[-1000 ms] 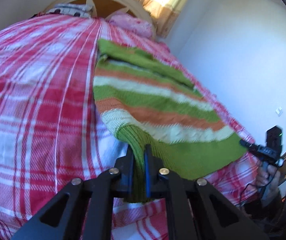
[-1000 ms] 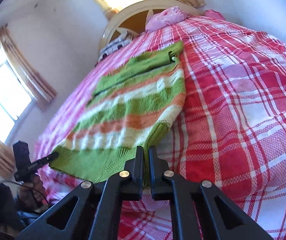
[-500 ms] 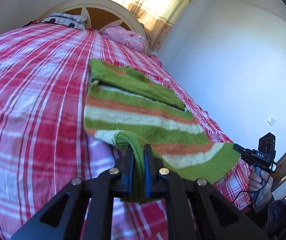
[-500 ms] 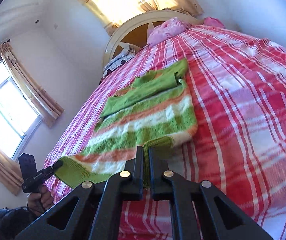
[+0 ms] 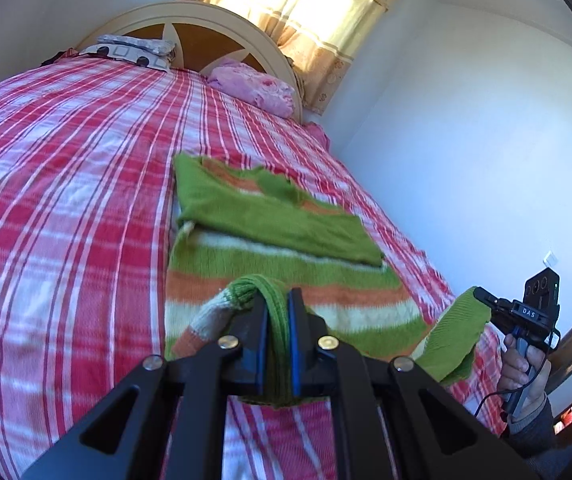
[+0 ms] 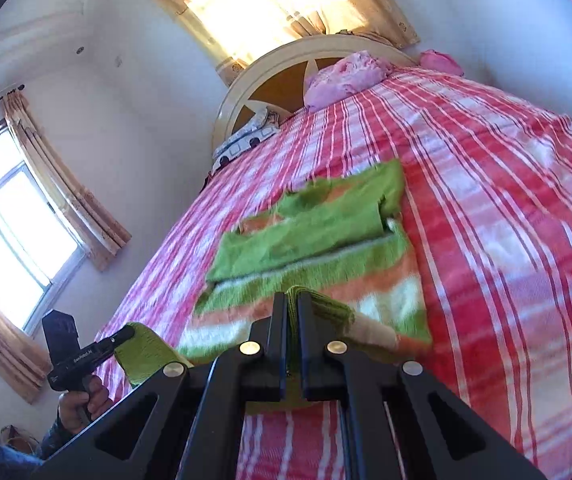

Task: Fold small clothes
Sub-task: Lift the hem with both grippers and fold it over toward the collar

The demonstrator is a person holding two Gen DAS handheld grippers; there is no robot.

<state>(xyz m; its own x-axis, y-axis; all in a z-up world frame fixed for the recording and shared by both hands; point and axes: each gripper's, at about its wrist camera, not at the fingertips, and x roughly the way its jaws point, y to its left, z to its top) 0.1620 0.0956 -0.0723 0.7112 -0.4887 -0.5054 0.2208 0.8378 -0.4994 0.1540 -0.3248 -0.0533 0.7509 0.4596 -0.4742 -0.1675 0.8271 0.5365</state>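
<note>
A small knit sweater (image 5: 277,240) with green, orange and cream stripes lies on the red plaid bed (image 5: 65,184), its sleeves folded across the chest. My left gripper (image 5: 277,300) is shut on one corner of the green hem, lifted and carried over the body. My right gripper (image 6: 293,300) is shut on the other hem corner; it shows in the left wrist view (image 5: 482,296) too. The sweater (image 6: 310,248) is doubling over itself from the hem end. The left gripper also shows in the right wrist view (image 6: 125,334).
A cream headboard (image 5: 189,20) and pillows (image 5: 253,86) stand at the far end of the bed. A white wall (image 5: 466,140) runs along one side, curtained windows (image 6: 17,240) on the other.
Both grippers have lifted the hem off the bed and carried it toward the headboard, folding the lower part of the sweater over its striped body.
</note>
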